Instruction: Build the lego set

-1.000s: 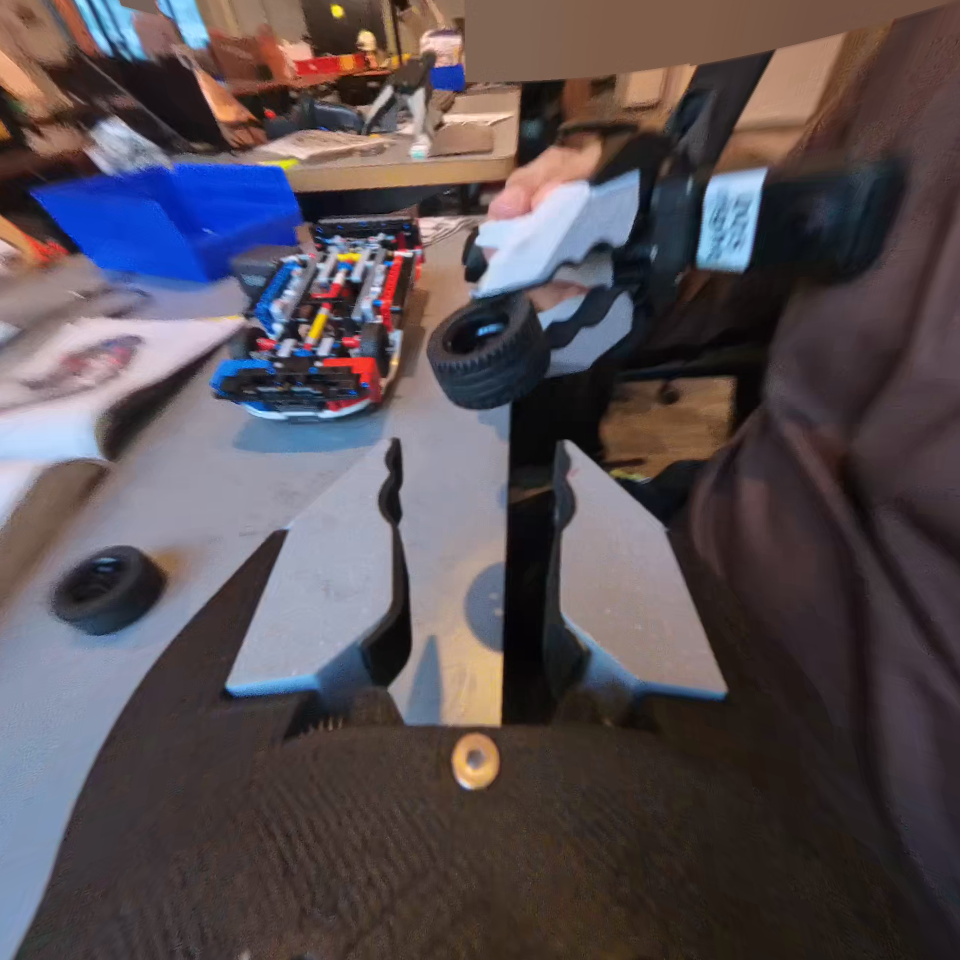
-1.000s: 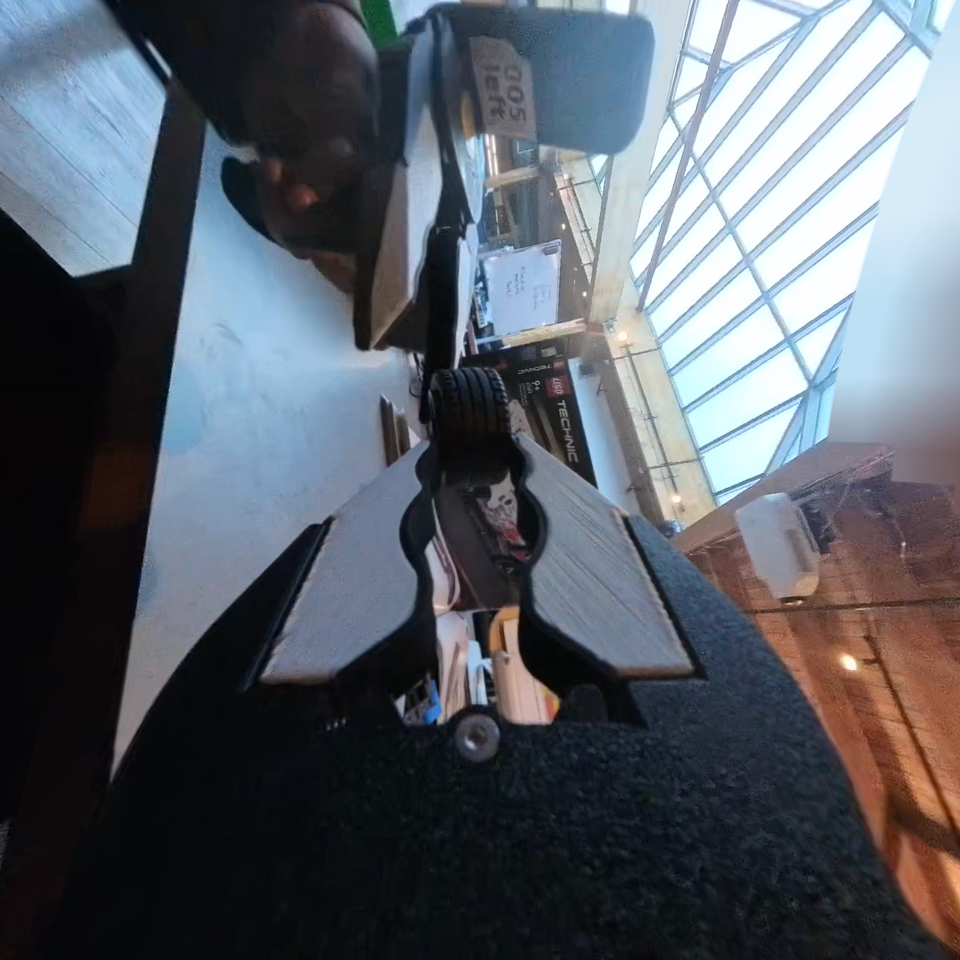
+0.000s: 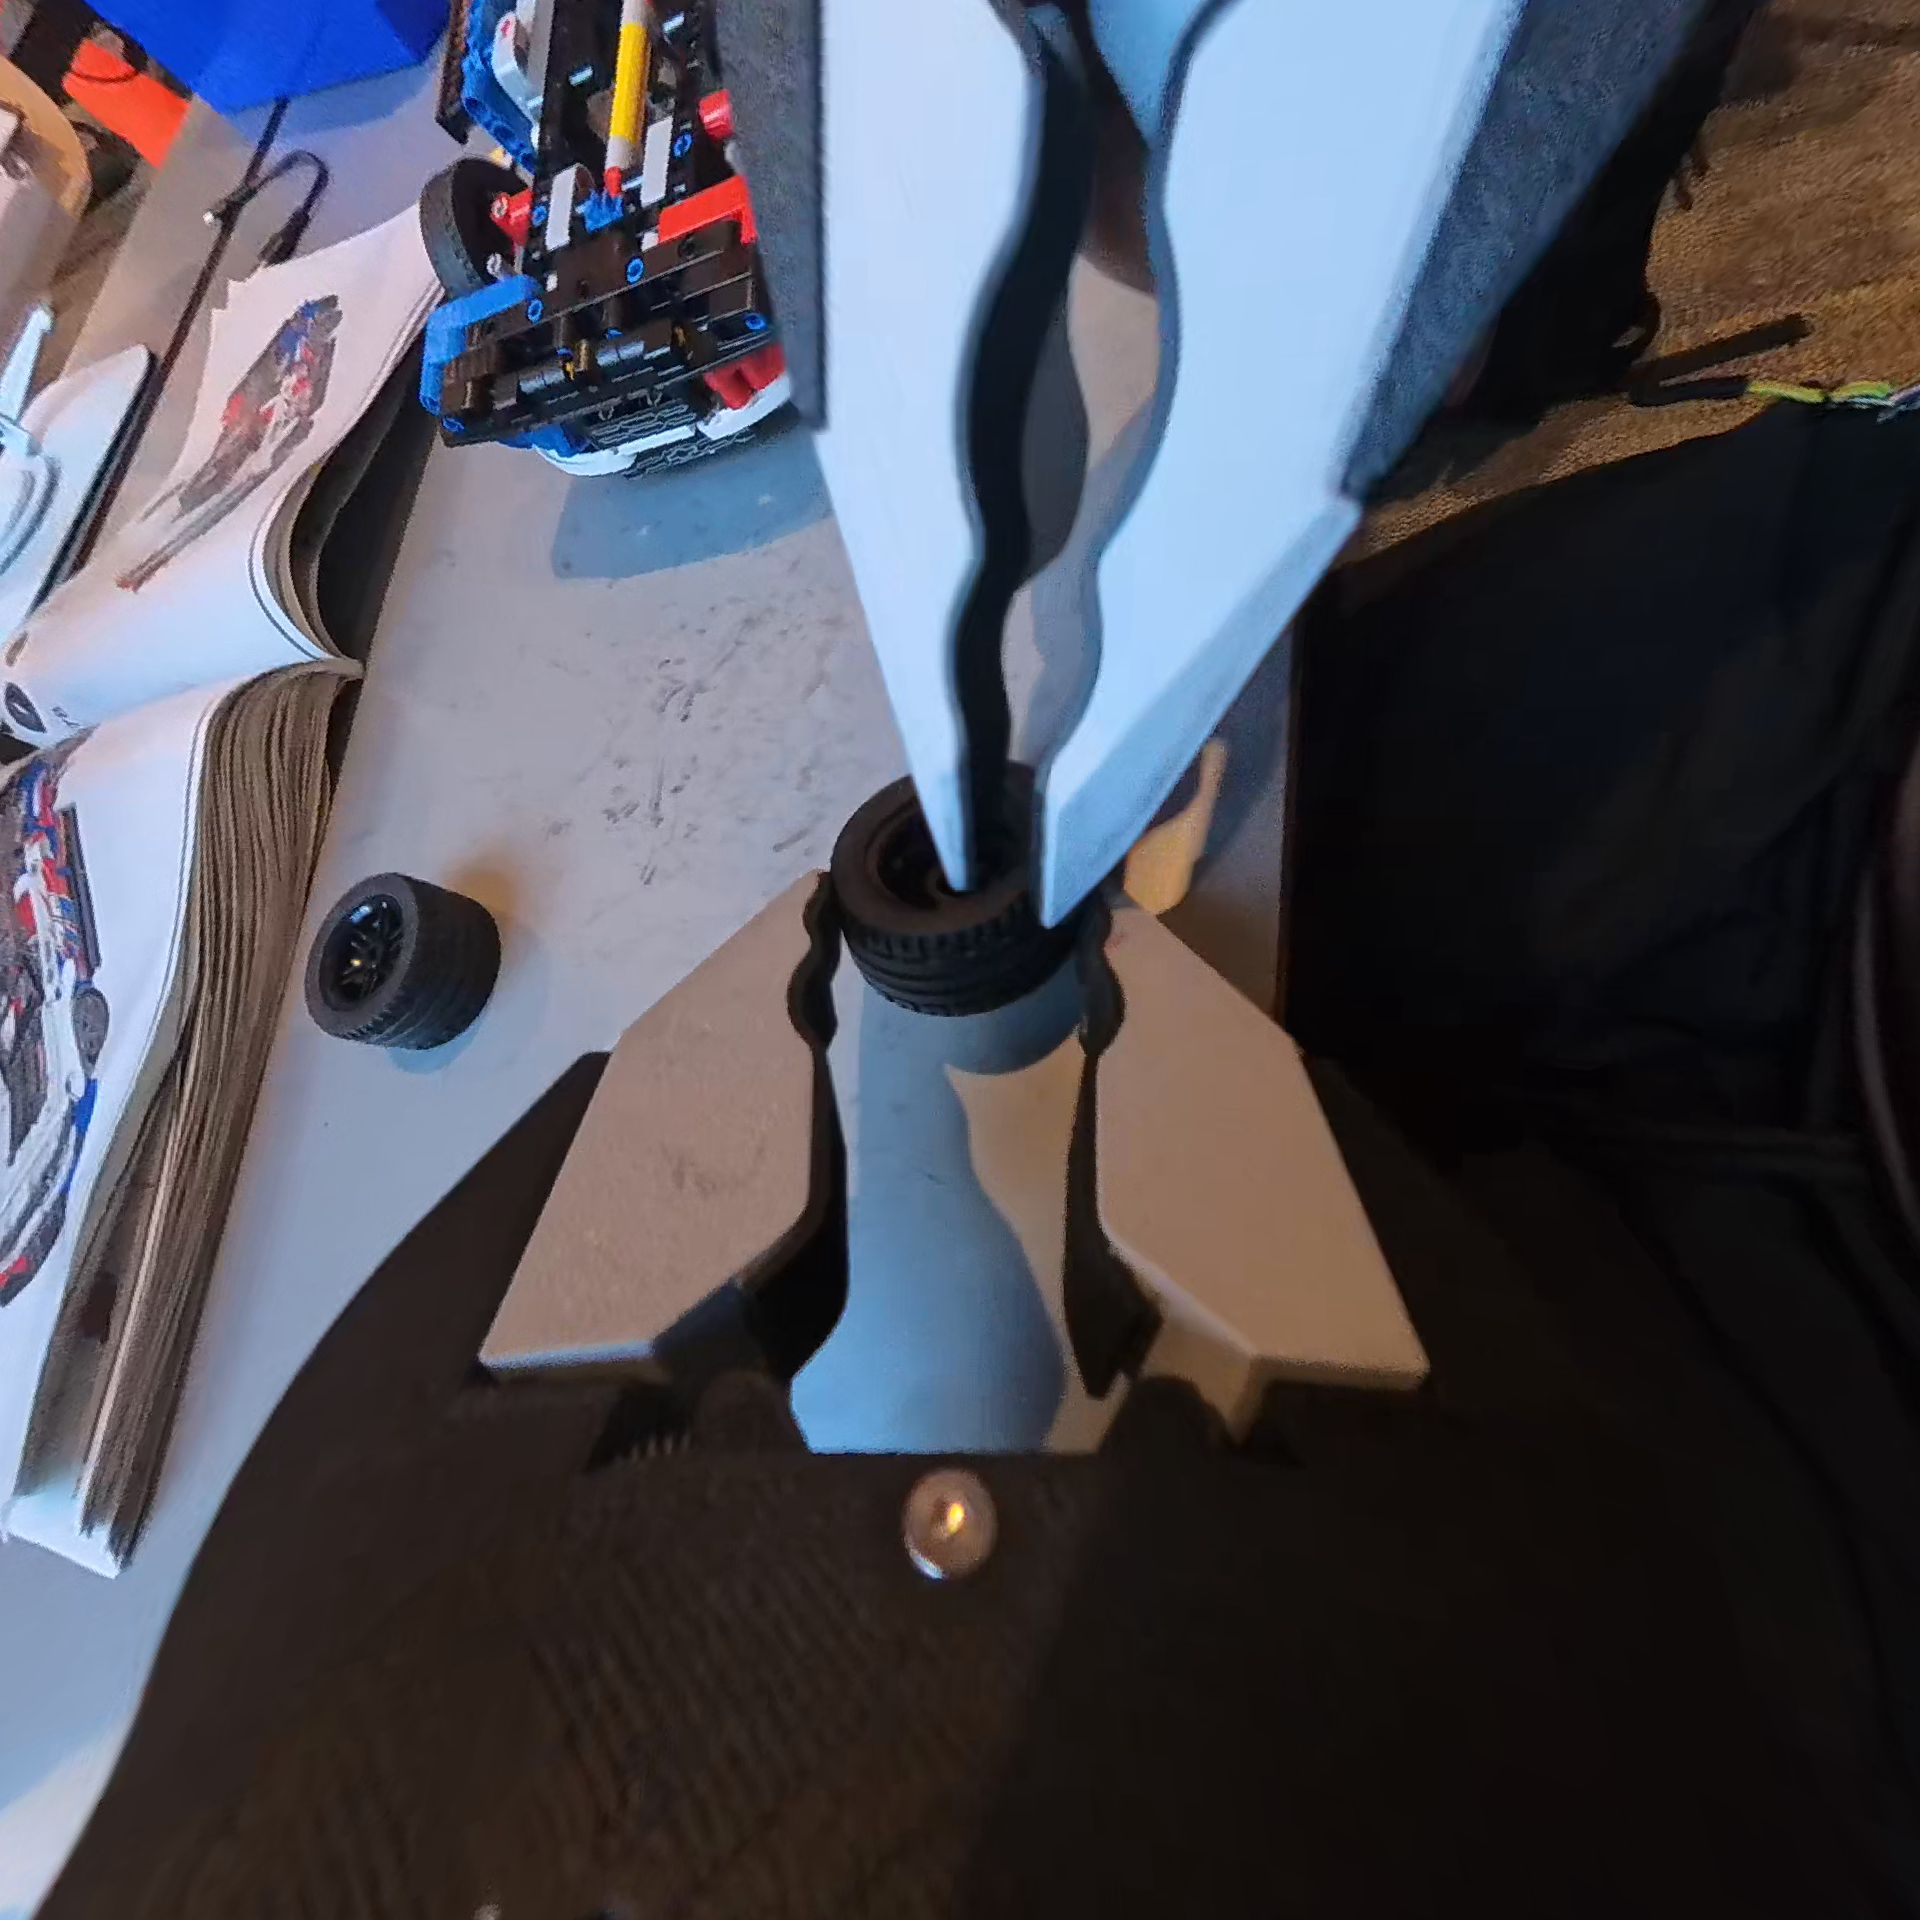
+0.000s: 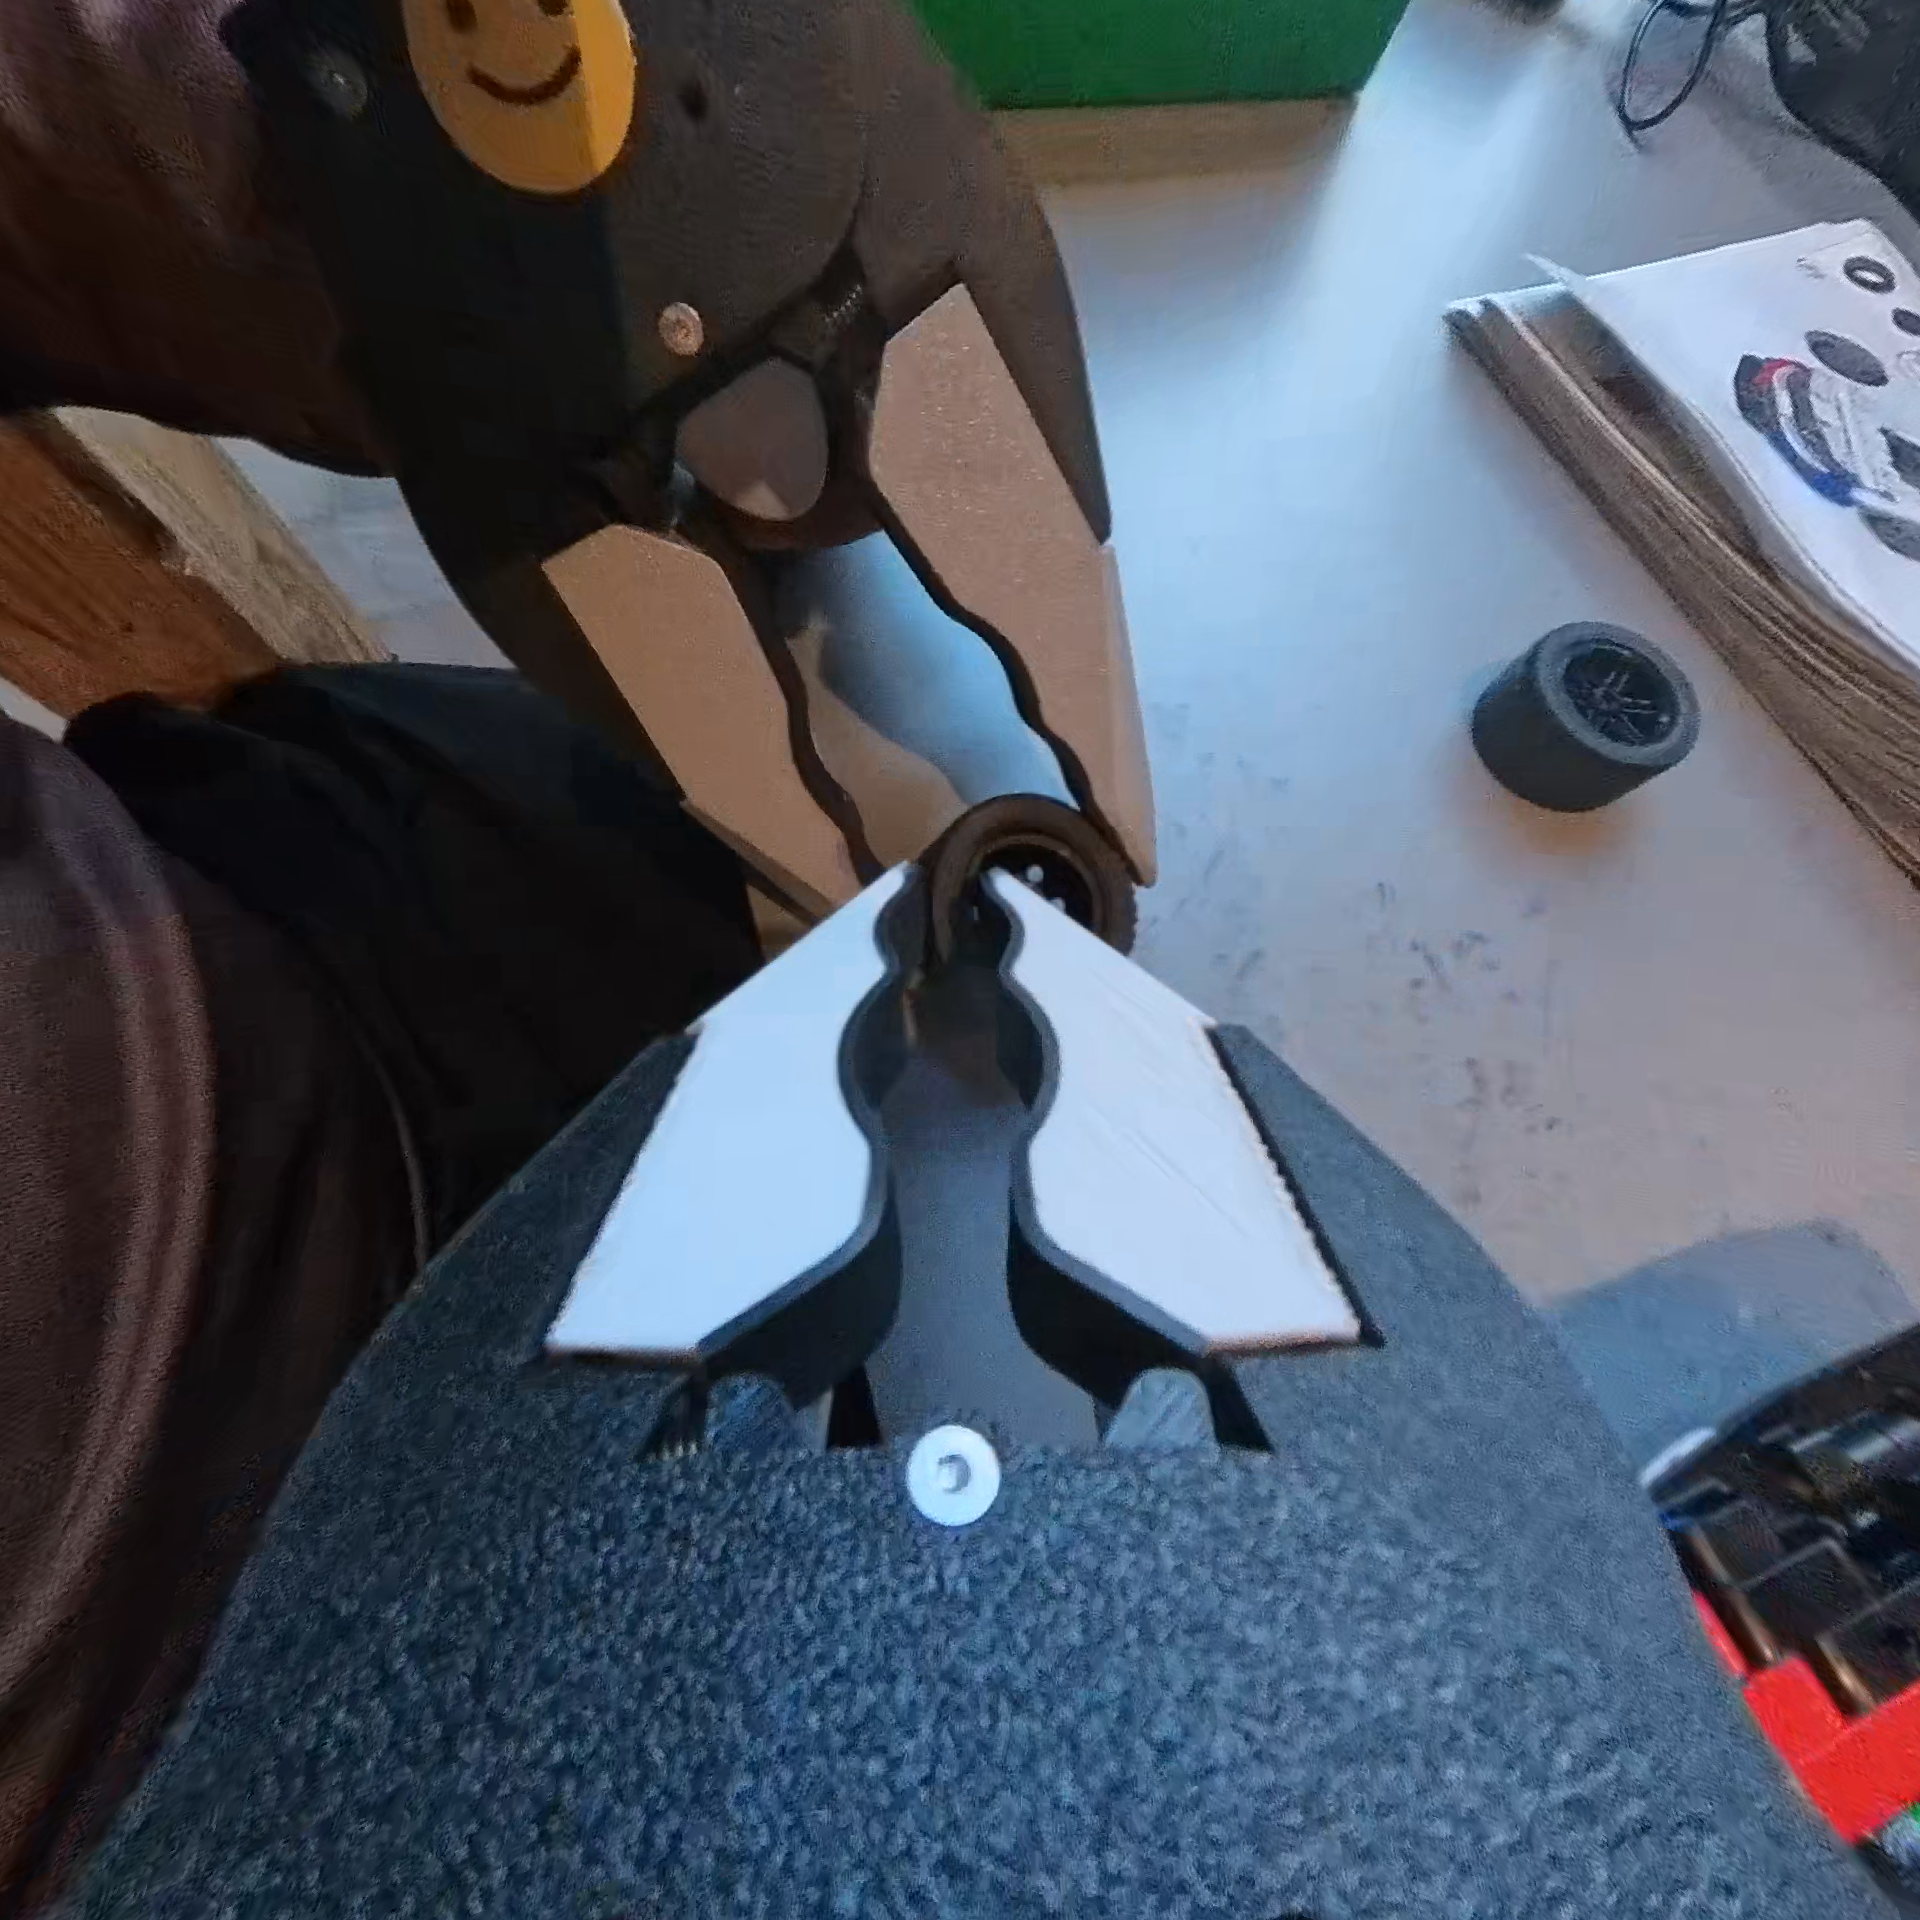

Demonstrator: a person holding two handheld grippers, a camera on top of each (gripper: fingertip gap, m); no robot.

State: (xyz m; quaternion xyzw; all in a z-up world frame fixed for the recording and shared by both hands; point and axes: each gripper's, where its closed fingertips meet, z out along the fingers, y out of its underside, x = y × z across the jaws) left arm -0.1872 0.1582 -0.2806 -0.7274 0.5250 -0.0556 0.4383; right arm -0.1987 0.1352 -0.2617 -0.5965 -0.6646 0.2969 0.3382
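Note:
A black wheel (image 3: 951,951) sits just above the grey table (image 3: 623,675) near its right edge. My right gripper (image 3: 997,894) comes down from above, shut on the wheel's wall with one fingertip inside the hub; its own view shows the same pinch (image 4: 951,883). My left gripper (image 3: 956,925) has its fingers against both sides of the tyre, also seen in the right wrist view (image 4: 992,883). The part-built car chassis (image 3: 613,260), blue, red and black, stands farther back. A second black wheel (image 3: 400,961) lies loose to the left.
An open instruction booklet (image 3: 156,623) lies along the left side, with a black cable (image 3: 239,208) and a blue bin (image 3: 260,42) beyond it. The table's edge runs just right of the held wheel. The person's dark sleeve (image 4: 156,1039) is close by. Less than 4 cm separates the two grippers' tips.
My right gripper has carried the wheel down to the table, between the left fingers. My left gripper has tilted down and narrowed onto the tyre.

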